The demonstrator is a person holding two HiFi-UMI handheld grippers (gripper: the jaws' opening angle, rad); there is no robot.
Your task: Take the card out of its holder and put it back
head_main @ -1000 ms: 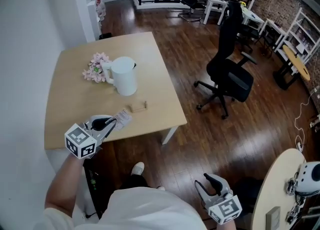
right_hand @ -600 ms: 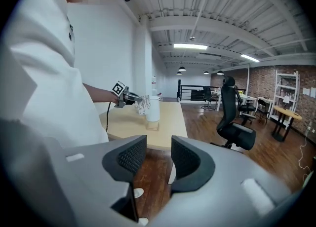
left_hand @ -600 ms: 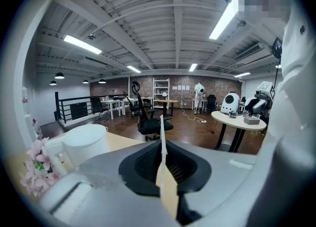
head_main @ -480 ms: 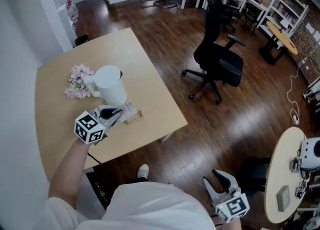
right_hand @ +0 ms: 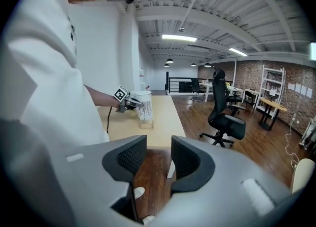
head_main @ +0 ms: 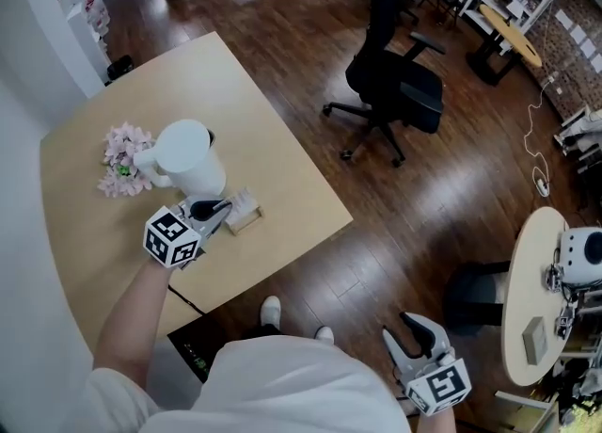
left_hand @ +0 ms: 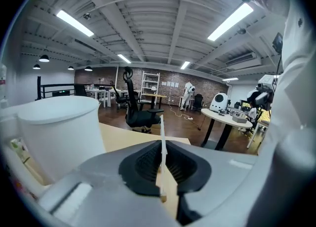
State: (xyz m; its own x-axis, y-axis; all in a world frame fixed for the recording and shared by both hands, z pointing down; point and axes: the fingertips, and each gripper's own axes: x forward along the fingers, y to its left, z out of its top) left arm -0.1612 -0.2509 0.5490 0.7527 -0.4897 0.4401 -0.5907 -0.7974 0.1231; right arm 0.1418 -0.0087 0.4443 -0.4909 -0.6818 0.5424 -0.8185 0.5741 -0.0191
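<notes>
My left gripper [head_main: 218, 212] is shut on a white printed card [head_main: 241, 203], which shows edge-on between the pads [left_hand: 161, 139]. The card stands upright right over the small wooden holder [head_main: 247, 222] on the tan table [head_main: 282, 177], beside a white pitcher [head_main: 187, 159]. From the right gripper view the card [right_hand: 144, 110] has its lower edge at the holder [right_hand: 146, 124]; whether it sits in the slot I cannot tell. My right gripper [head_main: 415, 339] hangs low over the wooden floor, away from the table, open with nothing between its fingers [right_hand: 185, 161].
Pink flowers [head_main: 119, 159] lie behind the pitcher [left_hand: 59, 137]. A black office chair [head_main: 395, 83] stands on the floor right of the table. A round table [head_main: 531, 313] with small devices is at the right edge.
My left gripper carried the card from near the table's front edge up to the holder beside the pitcher. The right gripper stayed low and open.
</notes>
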